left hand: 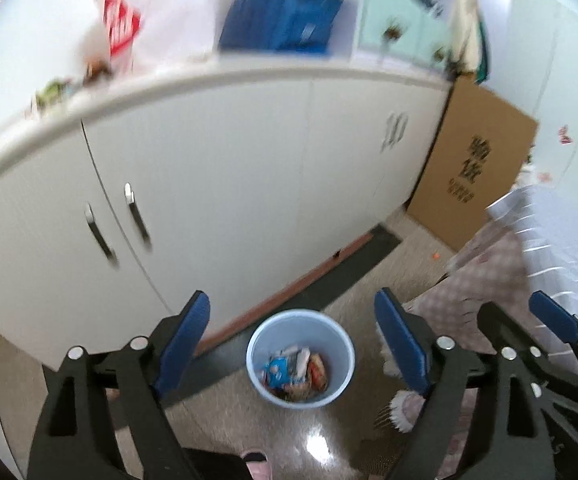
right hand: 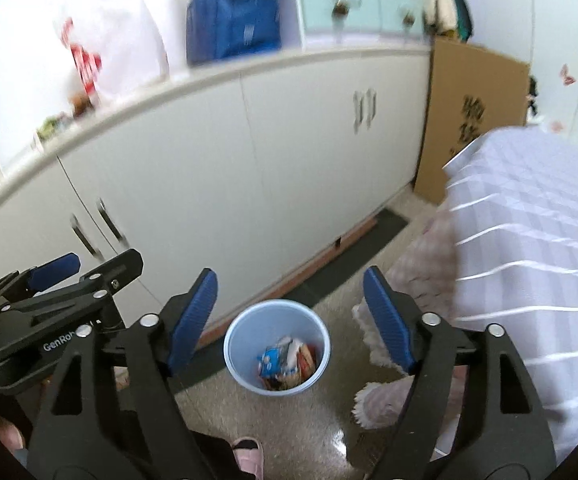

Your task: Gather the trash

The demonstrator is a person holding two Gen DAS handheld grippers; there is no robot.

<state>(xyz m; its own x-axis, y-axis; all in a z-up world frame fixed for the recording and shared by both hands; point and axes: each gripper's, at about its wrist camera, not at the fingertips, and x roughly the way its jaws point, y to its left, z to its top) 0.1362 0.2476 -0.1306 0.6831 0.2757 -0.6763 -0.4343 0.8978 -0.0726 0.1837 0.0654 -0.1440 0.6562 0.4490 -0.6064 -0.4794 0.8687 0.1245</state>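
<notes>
Two grippers hang side by side above the floor, each with two blue-padded fingers. The left gripper (left hand: pixel 292 344) has its jaws wide apart with nothing between them; the right gripper (right hand: pixel 290 320) stands the same way, empty.

One pale blue bin (left hand: pixel 331 330) sits on the speckled floor (left hand: pixel 329 440) below, framed between the fingers in both wrist views. It is round, open at the top and tapers toward the bottom. At its bottom lies a heap of crumpled wrappers (left hand: pixel 295 372): one blue and white, the others orange, red and whitish. How many there are cannot be told.

One fluffy pink slipper (right hand: pixel 381 404) lies just right of the bin, and the toe of another pink slipper (right hand: pixel 249 456) shows at the lower edge. Behind the bin runs one long white cabinet (left hand: pixel 229 168) with four door handles in two pairs. On top of it are one blue bag (left hand: pixel 281 16) and one white plastic bag with red print (left hand: pixel 121 20), both blurred. One brown cardboard box (left hand: pixel 473 160) leans at the cabinet's right end. One bed with a striped cover (right hand: pixel 529 240) fills the right side.
</notes>
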